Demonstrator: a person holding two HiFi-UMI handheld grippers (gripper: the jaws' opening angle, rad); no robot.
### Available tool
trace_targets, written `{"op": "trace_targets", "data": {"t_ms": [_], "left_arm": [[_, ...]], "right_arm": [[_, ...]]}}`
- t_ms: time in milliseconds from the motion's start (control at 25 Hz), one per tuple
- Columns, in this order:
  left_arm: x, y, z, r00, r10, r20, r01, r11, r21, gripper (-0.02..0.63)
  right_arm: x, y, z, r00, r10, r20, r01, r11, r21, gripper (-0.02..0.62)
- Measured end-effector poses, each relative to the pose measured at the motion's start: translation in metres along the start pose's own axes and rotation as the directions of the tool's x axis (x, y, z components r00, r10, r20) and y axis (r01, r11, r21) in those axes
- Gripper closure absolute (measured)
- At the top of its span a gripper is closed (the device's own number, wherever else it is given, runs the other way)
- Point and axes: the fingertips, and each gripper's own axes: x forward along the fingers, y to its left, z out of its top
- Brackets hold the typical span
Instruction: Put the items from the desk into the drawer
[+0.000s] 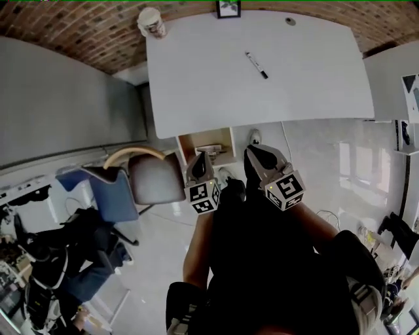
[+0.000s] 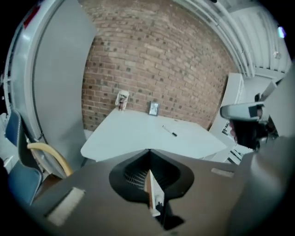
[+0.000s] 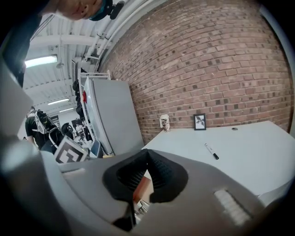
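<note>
A white desk stands ahead, with a black-capped marker lying on its middle. A paper cup sits at the far left corner and a small picture frame at the back edge. Under the near edge a wooden drawer is pulled out, with something pale inside. My left gripper and right gripper hover side by side over the drawer, short of the desk top. Both are shut, with nothing held. The left gripper view shows the marker beyond the touching jaws. In the right gripper view the marker lies further right.
A grey chair and a blue chair stand left of the drawer. A grey partition runs along the left. A white cabinet flanks the desk's right end. A person is at the lower left. The brick wall is behind the desk.
</note>
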Motion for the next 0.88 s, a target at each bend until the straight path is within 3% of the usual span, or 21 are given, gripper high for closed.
{"op": "trace_targets", "data": {"t_ms": [240,680,800,880], "left_arm": [[-0.043,-0.032,0.068,0.981,-0.087,0.173,0.079,0.995,0.053,0.589],[-0.069,-0.077,0.127,0.931,-0.234,0.279,0.207,0.971,0.121,0.589],[-0.063,-0.093,0.139,0.915,-0.28,0.291,0.242,0.957,0.16,0.367],[-0.056,-0.101,0.144,0.912,-0.295,0.285,0.252,0.951,0.18,0.367]], "right_arm": [[-0.018,0.01,0.027,0.995,-0.061,0.084,0.062,0.998,-0.015,0.592],[-0.042,-0.01,0.065,0.966,-0.189,0.179,0.189,0.982,0.015,0.592],[-0.044,-0.021,0.068,0.959,-0.21,0.189,0.209,0.978,0.026,0.592],[-0.046,-0.031,0.071,0.954,-0.225,0.197,0.223,0.974,0.032,0.592]]}}
